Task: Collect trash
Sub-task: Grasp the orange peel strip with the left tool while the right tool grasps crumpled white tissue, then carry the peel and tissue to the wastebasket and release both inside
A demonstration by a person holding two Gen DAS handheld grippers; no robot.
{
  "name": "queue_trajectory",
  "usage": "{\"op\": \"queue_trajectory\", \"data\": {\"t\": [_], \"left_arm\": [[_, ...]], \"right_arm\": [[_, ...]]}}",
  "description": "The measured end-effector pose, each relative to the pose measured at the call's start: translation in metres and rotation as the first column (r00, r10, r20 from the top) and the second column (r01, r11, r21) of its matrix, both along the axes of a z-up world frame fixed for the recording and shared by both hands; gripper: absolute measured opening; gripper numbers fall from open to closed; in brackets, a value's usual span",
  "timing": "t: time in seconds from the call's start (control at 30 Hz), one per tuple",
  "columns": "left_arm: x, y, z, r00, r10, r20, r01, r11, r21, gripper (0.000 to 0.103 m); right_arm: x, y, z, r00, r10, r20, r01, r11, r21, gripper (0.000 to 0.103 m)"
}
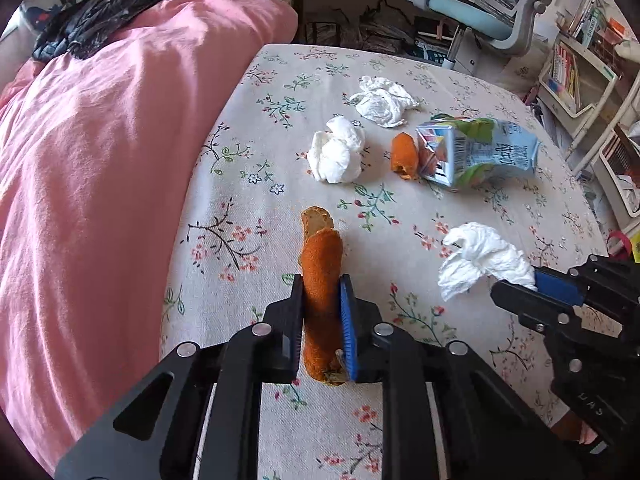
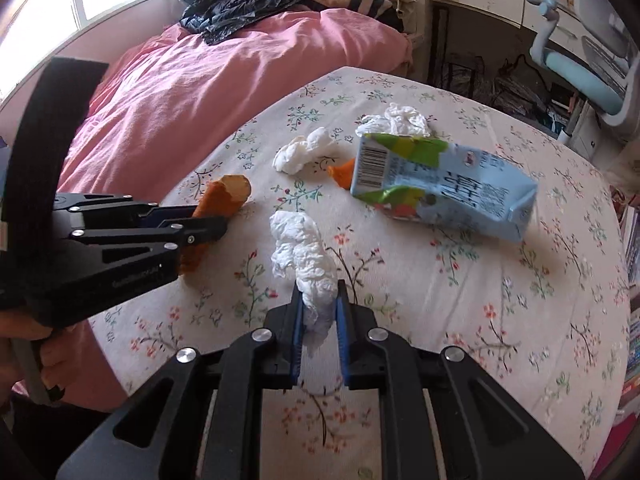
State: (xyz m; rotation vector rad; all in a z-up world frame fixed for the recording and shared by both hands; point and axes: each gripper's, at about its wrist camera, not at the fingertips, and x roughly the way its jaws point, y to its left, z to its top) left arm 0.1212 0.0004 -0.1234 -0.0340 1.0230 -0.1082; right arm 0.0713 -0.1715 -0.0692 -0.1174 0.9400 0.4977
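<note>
Left wrist view
Left gripper [image 1: 321, 312]: its jaws are nearly closed, clamped on a long curled strip of orange peel [image 1: 321, 280] that runs lengthwise between them and sticks out ahead.
Surface: a desk under a flowered beige cloth [image 1: 256, 216], below the jaws.
Ahead of the jaws: a crumpled white tissue ball [image 1: 337, 150], a small curled orange peel piece [image 1: 405, 156] touching a crushed light-blue and green drink carton [image 1: 478, 152], and a second crumpled white tissue [image 1: 382, 100] farther ahead.
Right of the jaws: the right gripper [image 1: 516, 280] pinching a large crumpled white paper tissue [image 1: 482, 258].
Left of the jaws: a pink bed quilt [image 1: 100, 160] with a black plastic bag [image 1: 108, 12] on it.

Right wrist view
Right gripper [image 2: 319, 316]: jaws drawn in on the paper tissue [image 2: 304, 256], which rises out beyond the tips.
Left of the jaws: the left gripper [image 2: 208, 220] gripping the long peel [image 2: 224, 198].
Ahead and right of the jaws: the carton [image 2: 444, 188] lying on the cloth [image 2: 440, 300], the small peel [image 2: 342, 172] at its near-left end.
Farther ahead: the two loose tissues [image 2: 306, 154] [image 2: 400, 118].
Far left ahead: the quilt [image 2: 220, 80] and bag [image 2: 248, 4].
</note>
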Motion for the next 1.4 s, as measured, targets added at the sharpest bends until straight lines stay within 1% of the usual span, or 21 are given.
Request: {"op": "queue_trajectory", "data": {"t": [0.07, 0.17, 0.23, 0.3, 0.4, 0.5, 0.57, 0.63, 0.67, 0.7, 0.77, 0.83, 0.9, 0.97, 1.03, 1.1, 1.2, 1.27, 1.33, 1.37, 1.4], "left_arm": [[-0.015, 0.003, 0.014, 0.999, 0.014, 0.046, -0.014, 1.0, -0.002, 0.015], [-0.047, 0.019, 0.045, 0.989, 0.063, 0.135, -0.054, 0.996, -0.065, 0.015], [-0.067, 0.031, 0.058, 0.981, 0.09, 0.17, -0.073, 0.992, -0.099, 0.015], [-0.086, 0.04, 0.066, 0.977, 0.107, 0.186, -0.085, 0.989, -0.124, 0.015], [-0.108, 0.049, 0.072, 0.972, 0.125, 0.197, -0.099, 0.986, -0.137, 0.015], [-0.127, 0.053, 0.075, 0.97, 0.13, 0.206, -0.1, 0.984, -0.15, 0.015], [-0.137, 0.052, 0.074, 0.969, 0.128, 0.209, -0.097, 0.983, -0.154, 0.015], [-0.146, 0.05, 0.074, 0.97, 0.12, 0.211, -0.089, 0.984, -0.153, 0.015], [-0.15, 0.048, 0.074, 0.97, 0.116, 0.212, -0.085, 0.985, -0.151, 0.015], [-0.154, 0.047, 0.074, 0.971, 0.112, 0.212, -0.081, 0.986, -0.149, 0.015], [-0.16, 0.046, 0.074, 0.971, 0.106, 0.212, -0.076, 0.986, -0.146, 0.015], [-0.166, 0.044, 0.073, 0.972, 0.101, 0.212, -0.07, 0.986, -0.149, 0.015], [-0.172, 0.042, 0.073, 0.973, 0.095, 0.212, -0.064, 0.987, -0.149, 0.015], [-0.177, 0.039, 0.073, 0.974, 0.085, 0.211, -0.054, 0.987, -0.149, 0.015], [-0.184, 0.034, 0.072, 0.976, 0.07, 0.206, -0.04, 0.989, -0.146, 0.015], [-0.193, 0.028, 0.068, 0.981, 0.051, 0.186, -0.021, 0.986, -0.164, 0.015], [-0.208, 0.017, 0.059, 0.989, 0.022, 0.145, 0.004, 0.985, -0.175, 0.015], [-0.219, 0.006, 0.05, 0.995, -0.005, 0.102, 0.023, 0.983, -0.18, 0.015], [-0.229, -0.005, 0.037, 0.998, -0.043, 0.047, 0.05, 0.986, -0.16, 0.015], [-0.234, -0.014, 0.028, 0.997, -0.076, 0.005, 0.076, 0.986, -0.148, 0.015], [-0.238, -0.025, 0.019, 0.991, -0.129, -0.04, 0.122, 0.983, -0.137, 0.015]], "right_arm": [[-0.016, -0.009, 0.007, 1.0, -0.012, 0.001, 0.012, 1.0, 0.025, 0.015], [-0.043, -0.015, 0.014, 1.0, -0.014, 0.005, 0.014, 0.998, 0.056, 0.015], [-0.062, -0.013, 0.015, 1.0, -0.006, 0.006, 0.006, 0.998, 0.068, 0.015], [-0.084, -0.011, 0.013, 1.0, 0.007, 0.005, -0.007, 0.997, 0.077, 0.015], [-0.116, -0.003, 0.006, 0.999, 0.033, -0.004, -0.033, 0.997, 0.071, 0.015], [-0.147, 0.005, -0.01, 0.997, 0.064, -0.045, -0.061, 0.997, 0.056, 0.015], [-0.164, 0.014, -0.027, 0.99, 0.097, -0.107, -0.095, 0.995, 0.029, 0.015], [-0.178, 0.026, -0.049, 0.971, 0.142, -0.194, -0.147, 0.989, -0.013, 0.019], [-0.187, 0.031, -0.059, 0.963, 0.154, -0.222, -0.169, 0.985, -0.046, 0.021], [-0.192, 0.034, -0.065, 0.961, 0.153, -0.232, -0.174, 0.982, -0.072, 0.032], [-0.197, 0.035, -0.067, 0.964, 0.142, -0.224, -0.161, 0.985, -0.067, 0.047], [-0.195, 0.031, -0.061, 0.973, 0.113, -0.201, -0.125, 0.991, -0.048, 0.048], [-0.193, 0.025, -0.056, 0.98, 0.08, -0.18, -0.084, 0.996, -0.012, 0.05], [-0.19, 0.018, -0.049, 0.989, 0.047, -0.141, -0.043, 0.999, 0.027, 0.053], [-0.19, 0.012, -0.04, 0.995, 0.014, -0.098, -0.007, 0.997, 0.074, 0.053], [-0.189, 0.005, -0.033, 0.998, -0.025, -0.058, 0.031, 0.994, 0.108, 0.053], [-0.19, -0.008, -0.023, 0.994, -0.109, 0.006, 0.107, 0.983, 0.147, 0.053], [-0.188, -0.018, -0.016, 0.984, -0.173, 0.033, 0.165, 0.97, 0.18, 0.054], [-0.187, -0.028, -0.013, 0.973, -0.225, 0.043, 0.211, 0.955, 0.21, 0.057], [-0.186, -0.03, -0.013, 0.97, -0.239, 0.042, 0.224, 0.95, 0.219, 0.058], [-0.185, -0.031, -0.014, 0.967, -0.252, 0.04, 0.238, 0.945, 0.225, 0.058]]}}
